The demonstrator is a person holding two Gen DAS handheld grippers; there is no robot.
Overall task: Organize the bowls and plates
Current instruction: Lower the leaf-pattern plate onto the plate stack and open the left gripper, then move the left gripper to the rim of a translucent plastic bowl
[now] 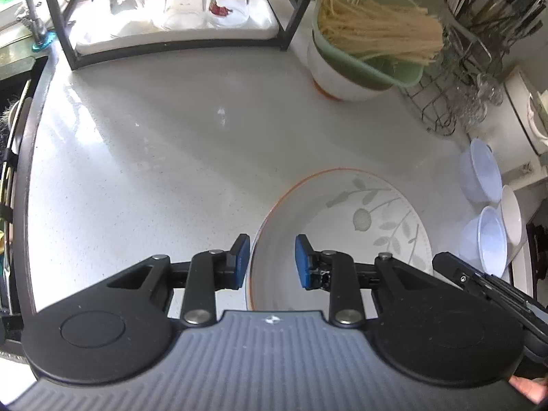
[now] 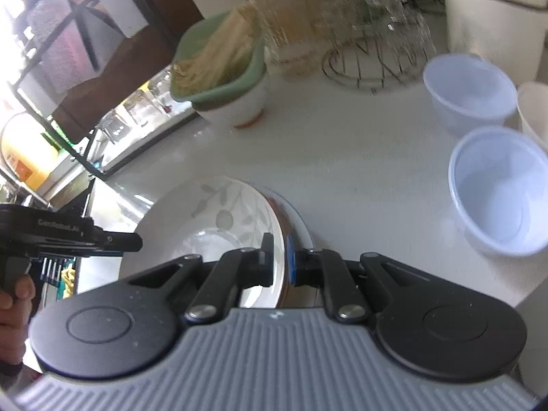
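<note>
Clamped between the pads of the right gripper [image 2: 278, 258] is the rim of a leaf-patterned plate [image 2: 219, 219], which is held tilted over the white countertop [image 2: 359, 157]. The left gripper [image 1: 270, 260] is seen with its jaws partly apart, straddling the plate's opposite rim without visibly pressing it. Two translucent bowls [image 2: 496, 188] stand to the right, well apart from the plate.
</note>
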